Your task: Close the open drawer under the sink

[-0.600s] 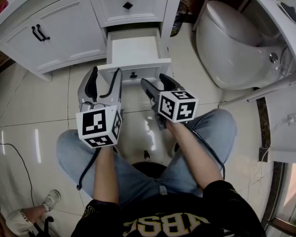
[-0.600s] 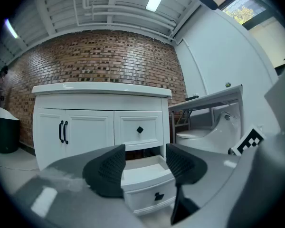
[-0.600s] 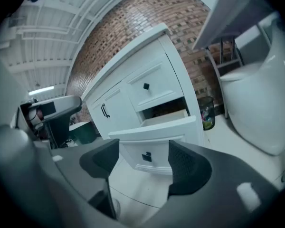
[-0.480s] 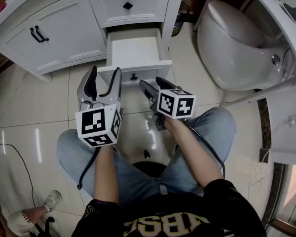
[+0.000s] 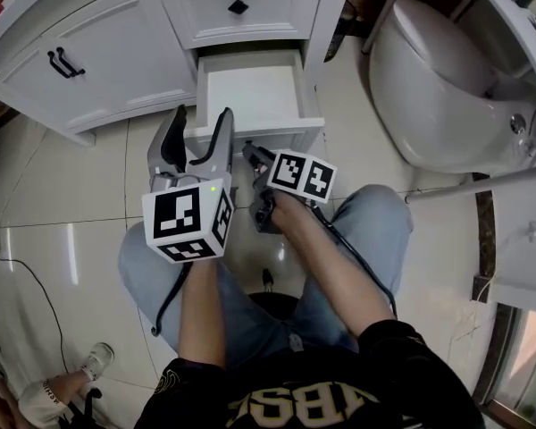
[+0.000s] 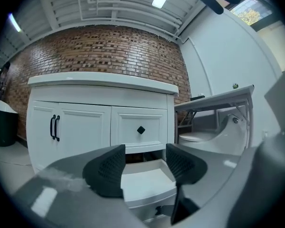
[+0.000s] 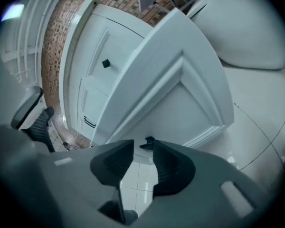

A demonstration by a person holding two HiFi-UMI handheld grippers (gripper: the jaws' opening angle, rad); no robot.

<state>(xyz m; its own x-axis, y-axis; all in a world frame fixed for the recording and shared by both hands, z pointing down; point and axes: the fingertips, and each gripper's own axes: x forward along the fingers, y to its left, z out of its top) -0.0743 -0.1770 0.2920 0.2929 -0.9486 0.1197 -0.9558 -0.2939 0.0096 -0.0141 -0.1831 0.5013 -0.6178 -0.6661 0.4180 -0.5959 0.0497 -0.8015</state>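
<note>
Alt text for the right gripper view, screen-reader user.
Right gripper, fingers slightly apart and empty, faces the front of the open drawer, whose black knob sits just beyond them. White cabinet, toilet and tiled floor surround it.

Open floor [image 5: 67, 195] is offered at centre left. Passage is blocked at upper centre by the pulled-out drawer [image 5: 250, 92], at upper right by the toilet [image 5: 438, 88].

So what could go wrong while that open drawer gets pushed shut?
The right hand-held gripper holds its jaws narrowly apart at the small black knob without clamping it, so a push might slip off the drawer front. The left hand-held gripper, jaws open, hangs by the drawer's front edge and could get pinched against the cabinet as it closes.
</note>
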